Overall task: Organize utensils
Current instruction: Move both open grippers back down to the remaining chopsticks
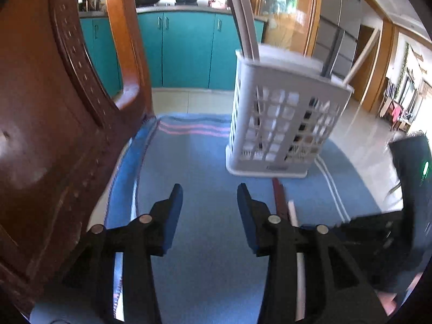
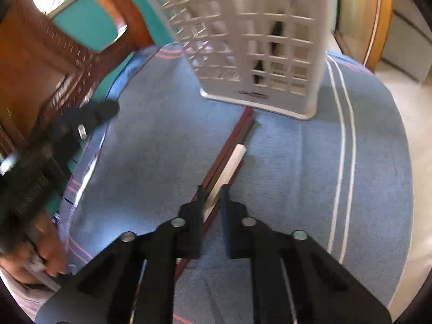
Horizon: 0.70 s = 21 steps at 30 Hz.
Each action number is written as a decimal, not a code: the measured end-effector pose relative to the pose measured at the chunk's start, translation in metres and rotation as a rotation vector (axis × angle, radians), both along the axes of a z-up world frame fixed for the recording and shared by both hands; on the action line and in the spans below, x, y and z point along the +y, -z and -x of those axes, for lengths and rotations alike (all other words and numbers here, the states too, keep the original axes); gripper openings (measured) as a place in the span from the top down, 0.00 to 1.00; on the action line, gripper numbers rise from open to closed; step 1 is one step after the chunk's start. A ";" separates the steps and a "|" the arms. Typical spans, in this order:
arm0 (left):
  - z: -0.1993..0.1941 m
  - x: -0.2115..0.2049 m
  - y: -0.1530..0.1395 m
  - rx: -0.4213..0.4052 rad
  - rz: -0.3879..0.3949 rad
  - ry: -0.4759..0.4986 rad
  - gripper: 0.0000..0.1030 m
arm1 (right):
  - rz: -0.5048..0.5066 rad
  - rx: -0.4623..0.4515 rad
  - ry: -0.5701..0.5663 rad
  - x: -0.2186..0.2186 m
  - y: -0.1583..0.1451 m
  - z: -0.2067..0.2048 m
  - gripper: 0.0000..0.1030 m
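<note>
1. The right hand-held gripper (image 2: 211,190) was seen narrowed about the chopsticks (image 2: 229,148) lying just in front of the caddy (image 2: 251,32) on the blue-clothed counter (image 2: 310,175); a firm clamp could not be confirmed.
2. The left hand-held gripper (image 1: 210,193) was held open and empty, left of the caddy.
3. Judged: the white stick (image 2: 234,162) and the dark red pair should be squeezed together, lifted level, then tipped into the caddy top.
</note>
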<state>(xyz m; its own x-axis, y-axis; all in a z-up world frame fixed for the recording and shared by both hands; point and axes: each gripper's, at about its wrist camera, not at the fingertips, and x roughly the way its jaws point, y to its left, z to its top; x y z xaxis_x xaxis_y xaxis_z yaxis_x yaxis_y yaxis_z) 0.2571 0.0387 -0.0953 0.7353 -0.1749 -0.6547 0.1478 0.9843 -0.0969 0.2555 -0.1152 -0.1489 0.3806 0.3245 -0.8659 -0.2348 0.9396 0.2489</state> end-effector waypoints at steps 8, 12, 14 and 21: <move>0.002 -0.021 0.017 0.092 0.017 0.098 0.56 | 0.120 0.004 0.137 -0.038 0.004 -0.009 0.98; 0.006 -0.048 0.026 0.121 0.003 0.192 0.56 | 0.121 -0.009 0.187 -0.048 0.002 -0.011 0.95; 0.009 -0.059 0.030 0.127 -0.022 0.222 0.56 | 0.127 -0.016 0.193 -0.052 0.000 -0.012 0.92; 0.007 -0.076 0.047 0.176 -0.040 0.246 0.79 | 0.118 -0.022 0.200 -0.054 -0.009 -0.015 0.83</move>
